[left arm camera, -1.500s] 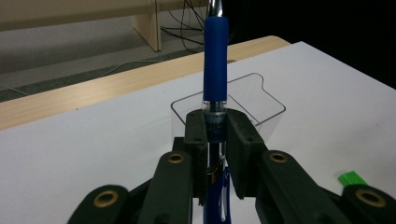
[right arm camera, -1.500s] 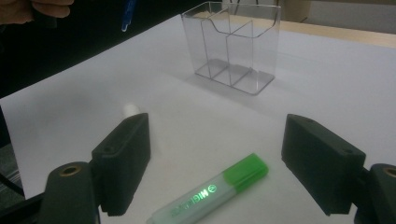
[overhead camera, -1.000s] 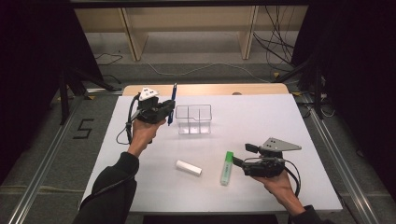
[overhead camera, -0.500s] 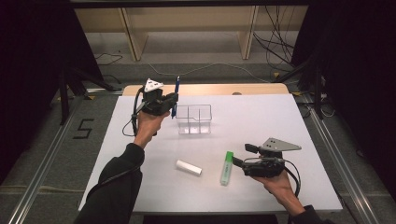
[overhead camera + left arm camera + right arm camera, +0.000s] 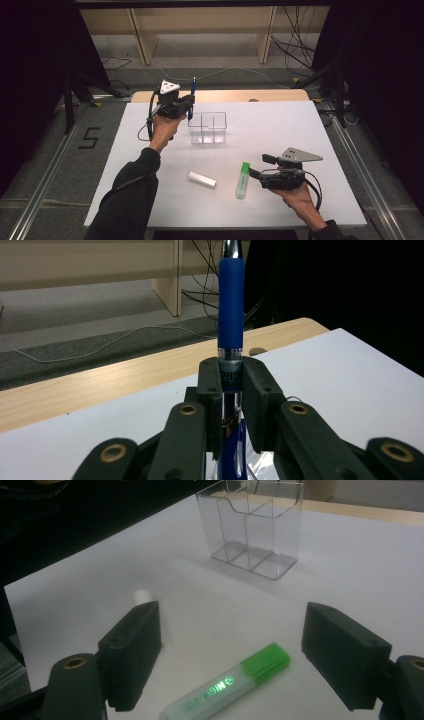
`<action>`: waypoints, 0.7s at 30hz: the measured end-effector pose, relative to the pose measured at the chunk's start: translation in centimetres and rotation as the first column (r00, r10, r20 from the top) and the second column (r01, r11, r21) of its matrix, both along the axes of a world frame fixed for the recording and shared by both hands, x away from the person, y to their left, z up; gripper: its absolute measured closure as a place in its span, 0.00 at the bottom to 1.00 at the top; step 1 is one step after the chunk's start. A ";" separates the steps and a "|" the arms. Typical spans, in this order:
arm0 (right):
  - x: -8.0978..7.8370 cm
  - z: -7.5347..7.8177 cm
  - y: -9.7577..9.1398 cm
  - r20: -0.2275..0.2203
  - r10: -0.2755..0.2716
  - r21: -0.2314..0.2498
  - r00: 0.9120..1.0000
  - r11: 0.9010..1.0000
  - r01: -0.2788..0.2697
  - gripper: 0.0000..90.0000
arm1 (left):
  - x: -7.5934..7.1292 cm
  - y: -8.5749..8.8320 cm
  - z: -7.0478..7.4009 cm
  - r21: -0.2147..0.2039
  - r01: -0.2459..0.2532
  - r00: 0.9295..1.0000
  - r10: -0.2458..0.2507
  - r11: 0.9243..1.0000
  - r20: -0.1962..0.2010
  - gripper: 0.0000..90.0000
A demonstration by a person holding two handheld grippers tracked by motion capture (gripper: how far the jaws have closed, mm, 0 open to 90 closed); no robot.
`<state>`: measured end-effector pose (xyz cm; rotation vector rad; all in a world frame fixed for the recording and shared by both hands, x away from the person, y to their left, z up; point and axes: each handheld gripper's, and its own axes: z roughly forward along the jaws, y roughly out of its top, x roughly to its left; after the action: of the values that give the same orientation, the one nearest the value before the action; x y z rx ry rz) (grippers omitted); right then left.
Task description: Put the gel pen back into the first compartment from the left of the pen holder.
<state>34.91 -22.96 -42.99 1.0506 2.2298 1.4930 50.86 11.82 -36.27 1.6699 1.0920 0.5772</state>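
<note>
Upper left of the high view: the left hand-held gripper is clenched on a blue pen, held upright (grip end up) just left of the clear holder. At lower right the right hand-held gripper rests on the counter, jaws spread wide, a green marker lying just before them, untouched.

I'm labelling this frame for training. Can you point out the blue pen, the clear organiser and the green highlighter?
blue pen (image 5: 230, 305): left gripper view, on its rubber grip.
clear organiser (image 5: 207, 128): high view, on its front wall.
green highlighter (image 5: 225, 684): right gripper view, on its pale barrel.
</note>
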 end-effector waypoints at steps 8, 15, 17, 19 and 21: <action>0.0 0.0 0.0 0.000 0.001 0.000 1.000 1.000 -0.001 0.27 | 0.5 -0.5 -0.9 0.005 -0.008 1.000 0.008 1.000 0.001 0.88; 0.0 -0.1 0.0 0.000 0.004 0.001 1.000 1.000 -0.004 0.27 | 0.8 -1.0 -1.5 -0.004 -0.012 1.000 0.012 1.000 -0.002 0.87; 0.0 -0.1 0.0 -0.002 0.005 -0.001 1.000 1.000 -0.005 0.27 | 0.8 -1.0 -1.7 -0.008 -0.012 1.000 0.012 1.000 -0.006 0.88; -0.1 -0.1 0.1 -0.004 0.005 -0.001 1.000 1.000 -0.005 0.27 | 0.8 -1.0 -1.9 -0.011 -0.017 1.000 0.017 1.000 -0.008 0.87; -0.1 -0.1 0.1 -0.004 0.005 -0.001 1.000 1.000 -0.005 0.27 | 0.8 -1.0 -2.2 -0.015 -0.019 1.000 0.018 1.000 -0.008 0.87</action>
<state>34.85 -22.88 -43.09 1.0486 2.2373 1.4928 51.69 10.84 -38.44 1.6521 1.1160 0.5733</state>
